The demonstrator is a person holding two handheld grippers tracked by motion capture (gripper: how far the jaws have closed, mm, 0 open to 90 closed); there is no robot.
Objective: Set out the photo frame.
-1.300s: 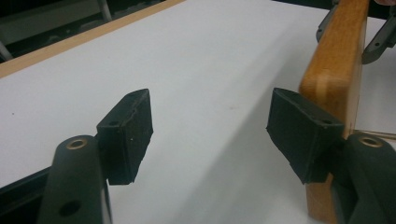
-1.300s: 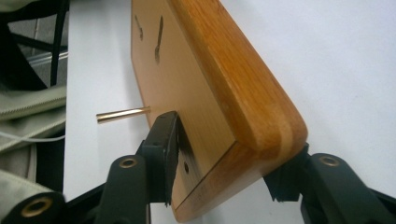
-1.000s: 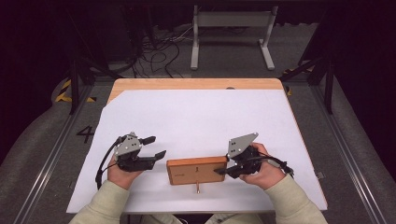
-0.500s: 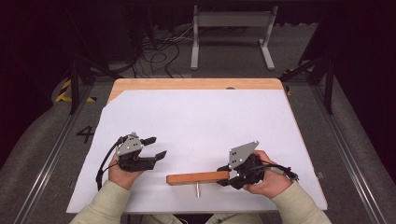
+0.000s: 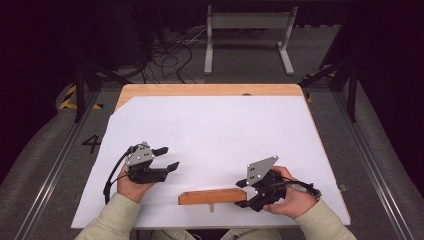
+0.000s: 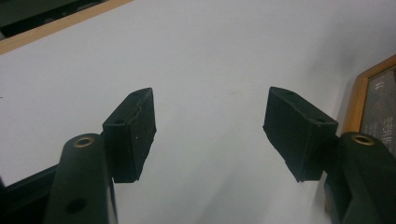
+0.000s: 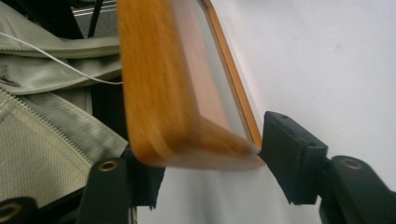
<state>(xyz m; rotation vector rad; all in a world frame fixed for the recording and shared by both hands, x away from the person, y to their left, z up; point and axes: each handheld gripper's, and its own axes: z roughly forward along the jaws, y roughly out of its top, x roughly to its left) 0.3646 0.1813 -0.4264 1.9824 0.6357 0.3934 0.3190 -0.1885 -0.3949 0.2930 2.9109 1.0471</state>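
Note:
A wooden picture frame (image 5: pixel 212 196) stands on its long edge near the table's front edge, with a small peg under it. My right gripper (image 5: pixel 241 194) is at the frame's right end. In the right gripper view the frame (image 7: pixel 177 93) is blurred and lies between the jaws of the right gripper (image 7: pixel 208 158); the jaws have just been opening, and one pad (image 7: pixel 287 149) sits at the frame's corner. My left gripper (image 5: pixel 168 157) hovers left of the frame, open and empty (image 6: pixel 210 121). A corner of the frame (image 6: pixel 369 107) shows at the right edge of that view.
A white sheet (image 5: pixel 215 130) covers the wooden table (image 5: pixel 210 90). The person's jacket (image 7: pixel 42 154) is close behind the frame. Cables and a metal stand (image 5: pixel 247 30) lie on the floor beyond the table.
The frame has tipped from showing its broad face to showing mostly its edge. My right gripper's jaws have spread apart around its end. The left gripper has not moved.

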